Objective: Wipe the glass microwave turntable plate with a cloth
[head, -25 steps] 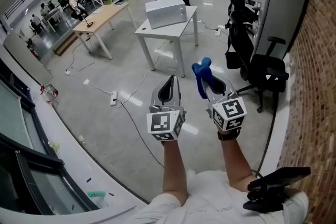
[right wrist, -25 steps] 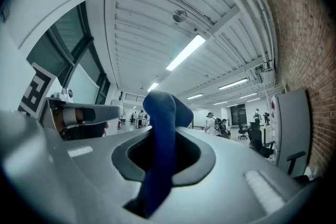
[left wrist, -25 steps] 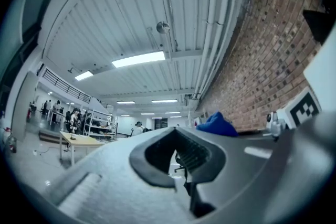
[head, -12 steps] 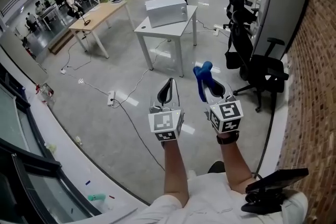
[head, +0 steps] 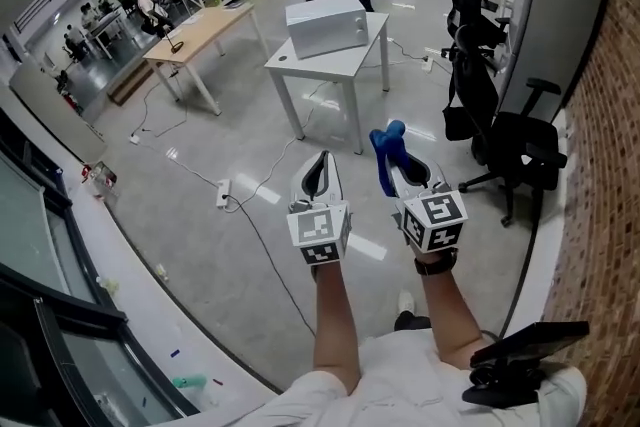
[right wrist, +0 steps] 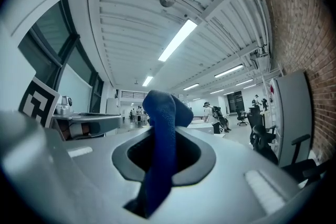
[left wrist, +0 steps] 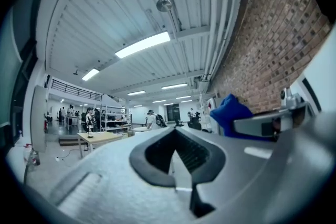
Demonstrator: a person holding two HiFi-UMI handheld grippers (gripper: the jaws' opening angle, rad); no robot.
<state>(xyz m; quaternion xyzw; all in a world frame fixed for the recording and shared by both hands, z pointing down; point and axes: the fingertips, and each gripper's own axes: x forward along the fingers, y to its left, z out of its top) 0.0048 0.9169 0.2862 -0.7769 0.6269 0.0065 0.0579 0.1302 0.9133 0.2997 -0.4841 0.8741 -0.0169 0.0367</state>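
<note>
Between jaws of right tool [right wrist: 164, 140], cloth [right wrist: 160, 107].

Left claw [head: 321, 158], right claw [head: 403, 167] (both closed)

The right gripper [right wrist: 165, 136] had its jaws closed on a blue cloth [right wrist: 163, 113], which stood up between them and folded over at its top. Left of the cloth, near it, showed the left gripper [right wrist: 86, 123]. Right of the cloth and farther off were a person with a backpack [right wrist: 219, 115], black office chairs [right wrist: 261, 139] and a grey partition [right wrist: 291, 113] by a brick wall [right wrist: 310, 34]. Above the cloth ran strip lights [right wrist: 178, 39].
</note>
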